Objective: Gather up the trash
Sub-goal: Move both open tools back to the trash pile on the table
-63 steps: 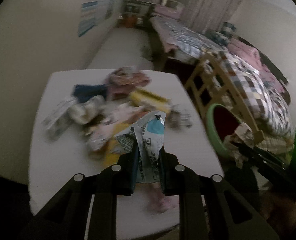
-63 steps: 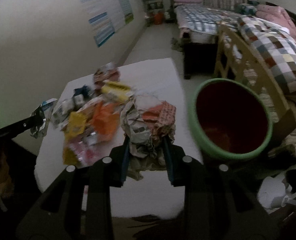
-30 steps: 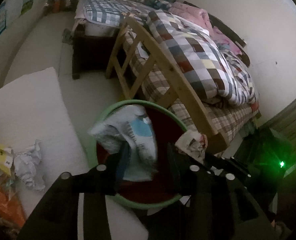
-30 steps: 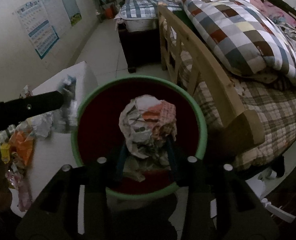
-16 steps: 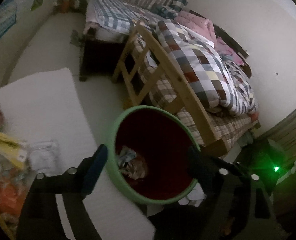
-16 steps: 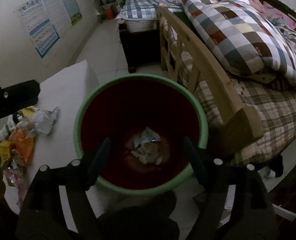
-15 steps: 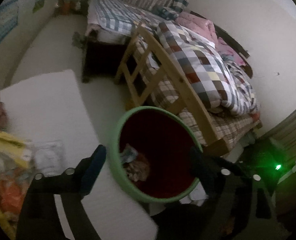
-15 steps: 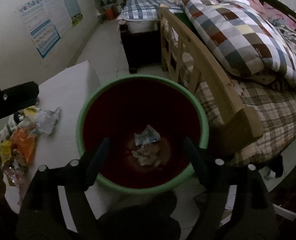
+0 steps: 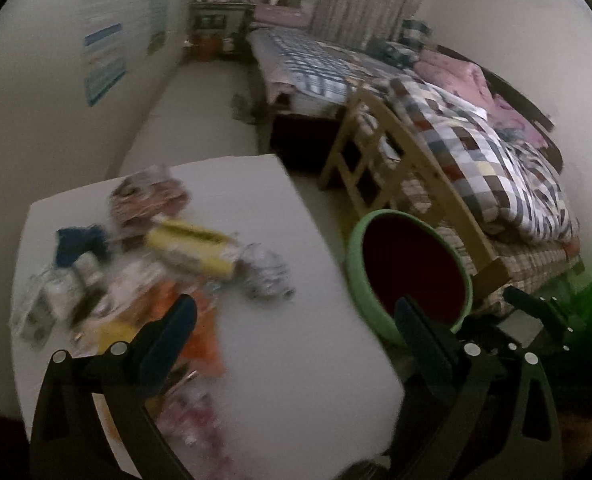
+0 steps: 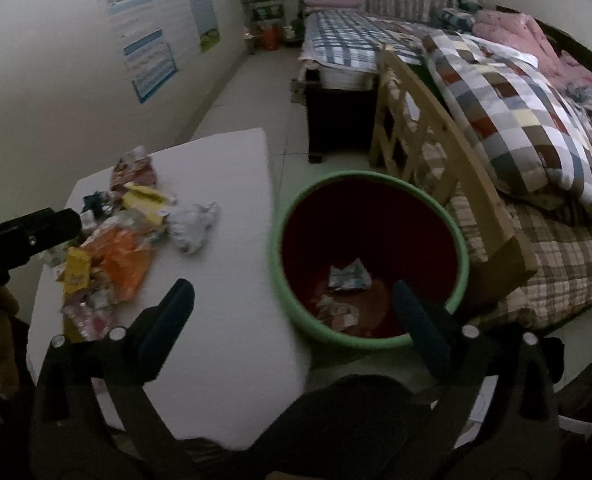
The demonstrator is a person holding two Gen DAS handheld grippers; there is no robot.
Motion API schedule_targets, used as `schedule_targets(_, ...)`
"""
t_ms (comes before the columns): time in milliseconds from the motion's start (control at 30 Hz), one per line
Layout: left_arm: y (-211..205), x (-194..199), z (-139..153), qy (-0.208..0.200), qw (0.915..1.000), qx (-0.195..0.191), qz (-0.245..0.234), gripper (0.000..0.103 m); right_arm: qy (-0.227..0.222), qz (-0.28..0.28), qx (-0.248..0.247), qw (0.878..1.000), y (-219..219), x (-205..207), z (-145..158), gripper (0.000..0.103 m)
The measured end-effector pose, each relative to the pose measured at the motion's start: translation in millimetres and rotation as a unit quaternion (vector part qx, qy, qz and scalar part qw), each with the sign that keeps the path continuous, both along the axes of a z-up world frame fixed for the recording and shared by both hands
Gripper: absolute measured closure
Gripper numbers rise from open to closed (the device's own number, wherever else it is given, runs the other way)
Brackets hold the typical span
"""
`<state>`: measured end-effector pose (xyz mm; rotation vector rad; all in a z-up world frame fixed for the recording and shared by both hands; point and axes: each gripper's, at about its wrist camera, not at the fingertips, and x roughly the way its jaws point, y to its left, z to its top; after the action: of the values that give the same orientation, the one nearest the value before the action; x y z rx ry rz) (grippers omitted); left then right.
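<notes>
Right wrist view: nearest the lens, the right gripper [image 10: 294,304] is seen with its jaws spread wide and nothing between them, held above the gap where the white surface [image 10: 224,320] meets the green bin [image 10: 276,248]. The bin is stood on the floor just beside the surface's edge, presumably so that trash can be carried across in a short swing. At its dark red bottom a blue-and-white wrapper [image 10: 349,276] and a crumpled paper wad [image 10: 336,312] are lying, so part of the collecting is judged done.

Farther out on the surface, the remaining trash is gathered in one loose heap: an orange wrapper [image 10: 122,256], a yellow packet [image 10: 76,270], a yellow box [image 10: 146,196] and, a little apart toward the bin, a crumpled white paper ball [image 10: 194,224]. The paper ball is nearest the bin and could reasonably be taken next.

In the left wrist view, the left gripper [image 9: 296,320] is likewise shown with jaws wide apart and empty, hanging over the near part of the surface with one finger over the heap's edge and the other before the bin's rim; much of the heap is blurred here. Beyond, a wooden bed frame [image 10: 428,120] with a checked quilt [image 10: 528,112] is seen, and a wall poster [image 10: 156,36] farther off.
</notes>
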<state>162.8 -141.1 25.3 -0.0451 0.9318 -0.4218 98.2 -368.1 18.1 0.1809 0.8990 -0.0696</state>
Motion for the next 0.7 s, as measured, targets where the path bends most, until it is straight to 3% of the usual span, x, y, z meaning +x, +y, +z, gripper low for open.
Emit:
schedule_targets(333,83,-37,18,-0.014,0.9969,0.009,0.077,0.008,-0.013,0.059,-0.008,0.998,56,2,28,0.005)
schedule_targets(700,163,-59,-2,0.006,0.9917,0.011,0.128,0.008,-0.02,0.086,0.006,0.996,111,10,19,0.005)
